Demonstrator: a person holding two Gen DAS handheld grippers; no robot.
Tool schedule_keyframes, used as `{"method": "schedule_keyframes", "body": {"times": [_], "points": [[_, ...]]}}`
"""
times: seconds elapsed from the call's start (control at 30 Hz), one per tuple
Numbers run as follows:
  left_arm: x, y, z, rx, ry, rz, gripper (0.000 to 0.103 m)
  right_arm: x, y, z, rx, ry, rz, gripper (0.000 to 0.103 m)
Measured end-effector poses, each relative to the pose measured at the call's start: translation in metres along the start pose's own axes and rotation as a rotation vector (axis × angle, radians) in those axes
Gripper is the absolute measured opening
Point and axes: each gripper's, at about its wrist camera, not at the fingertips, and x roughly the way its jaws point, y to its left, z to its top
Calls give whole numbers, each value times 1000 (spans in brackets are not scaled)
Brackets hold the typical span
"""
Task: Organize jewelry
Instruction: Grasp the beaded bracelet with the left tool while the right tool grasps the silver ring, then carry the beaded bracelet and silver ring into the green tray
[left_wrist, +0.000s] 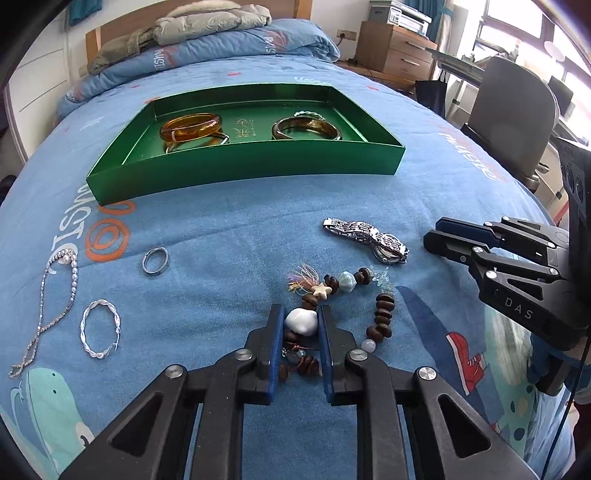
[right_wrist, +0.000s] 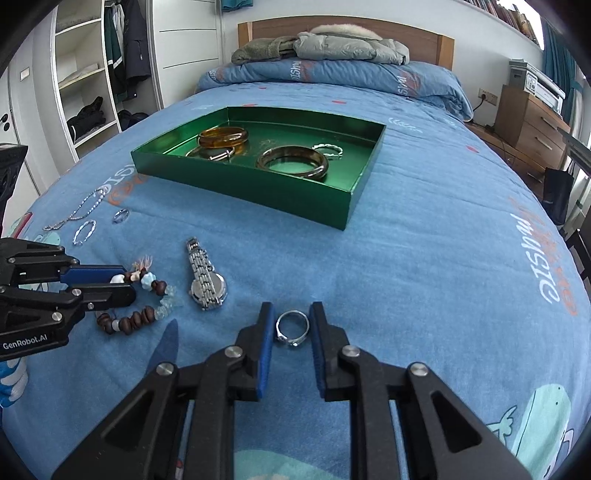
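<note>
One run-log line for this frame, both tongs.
left tongs: shut on beaded bracelet | right tongs: shut on ring | green tray: holds bangles | watch: on bed

Left gripper (left_wrist: 301, 314) and right gripper (right_wrist: 291, 314) point downward, jaws nearly closed.

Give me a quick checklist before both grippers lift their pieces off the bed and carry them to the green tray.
1. Left gripper jaws closed on the beaded bracelet at its white bead: ok.
2. Right gripper jaws around the silver ring: ok; firm contact: cannot tell.
3. Rest of the bracelet free of the watch: ok, they lie apart.
4. Green tray has bare floor between its bangles: ok.
5. Grippers clear of each other: ok.
</note>
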Motion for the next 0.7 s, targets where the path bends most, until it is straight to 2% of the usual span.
{"method": "schedule_keyframes", "body": {"times": [0.43, 0.7], "points": [[-67, -11, 3, -1, -104, 30, 18, -73, 4, 0, 30, -86, -19, 18], [-105, -4, 9, -3, -165, 55, 18, -113, 13, 8, 12, -139, -36, 18]]}}
